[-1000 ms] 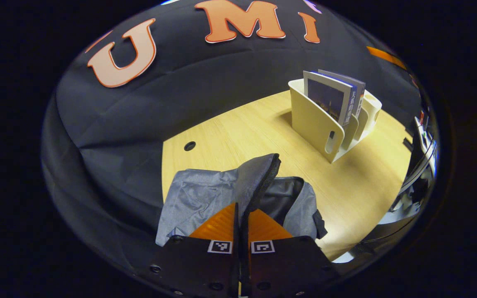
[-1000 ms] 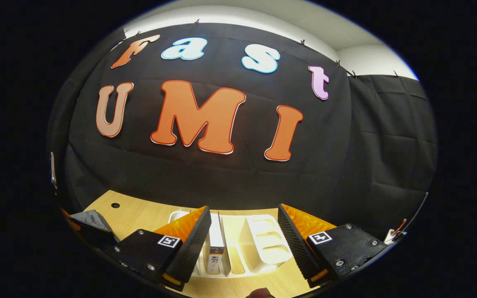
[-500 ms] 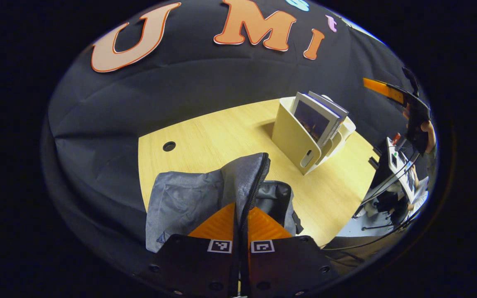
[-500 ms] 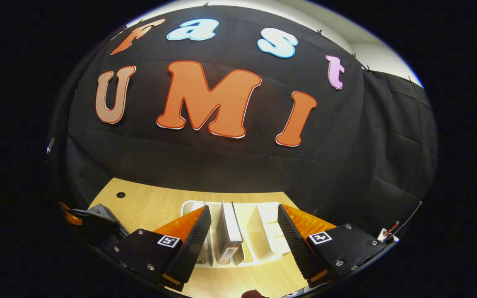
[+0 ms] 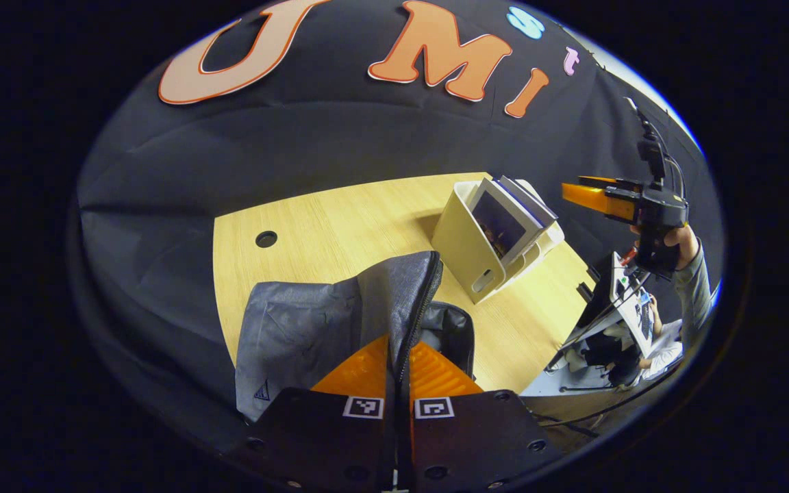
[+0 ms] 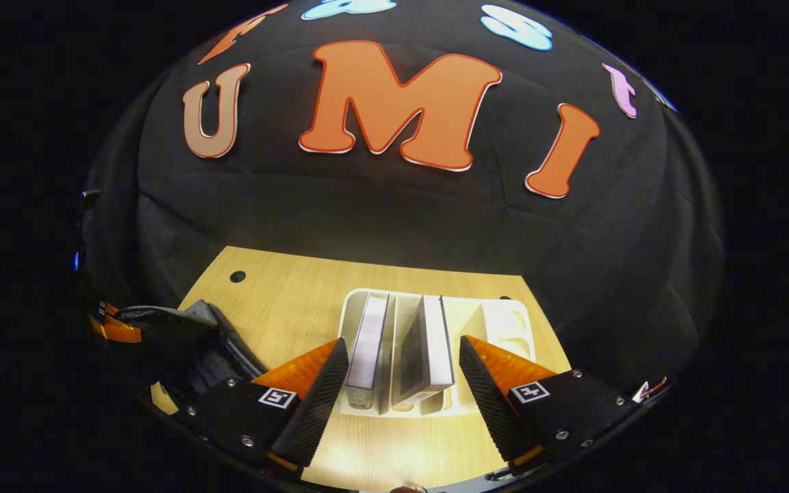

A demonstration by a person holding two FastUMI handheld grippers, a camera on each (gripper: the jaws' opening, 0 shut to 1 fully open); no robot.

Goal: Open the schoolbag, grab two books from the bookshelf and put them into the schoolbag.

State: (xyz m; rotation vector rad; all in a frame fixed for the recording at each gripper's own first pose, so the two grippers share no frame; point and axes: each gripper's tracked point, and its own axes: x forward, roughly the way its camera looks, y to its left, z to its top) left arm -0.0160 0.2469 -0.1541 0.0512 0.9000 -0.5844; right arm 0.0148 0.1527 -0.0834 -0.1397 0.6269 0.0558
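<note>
In the left gripper view, the left gripper (image 5: 398,356) is at the bottom, its two fingers pressed together on the raised flap of a grey schoolbag (image 5: 312,322). The flap stands upright along its zipper edge, and beside it the dark inside of the bag is open. The bag lies on a pale wooden table (image 5: 340,219), near the front edge.

Farther back on the table stands a cream bookshelf (image 5: 466,243) – a slotted file holder – with two books (image 5: 504,222) leaning in it. Well apart from the bag, above and to the right of the shelf, the right gripper (image 5: 590,195) is held in the air by a hand (image 5: 679,239) in a grey sleeve.

In the right gripper view, the right gripper (image 6: 400,376) looks down on the bookshelf (image 6: 504,322) – its fingers are spread wide and hold nothing. Between them, lower down, the books (image 6: 429,342) stand on edge in neighbouring slots. The schoolbag (image 6: 175,335) lies at the left, on the table (image 6: 285,294).
</note>
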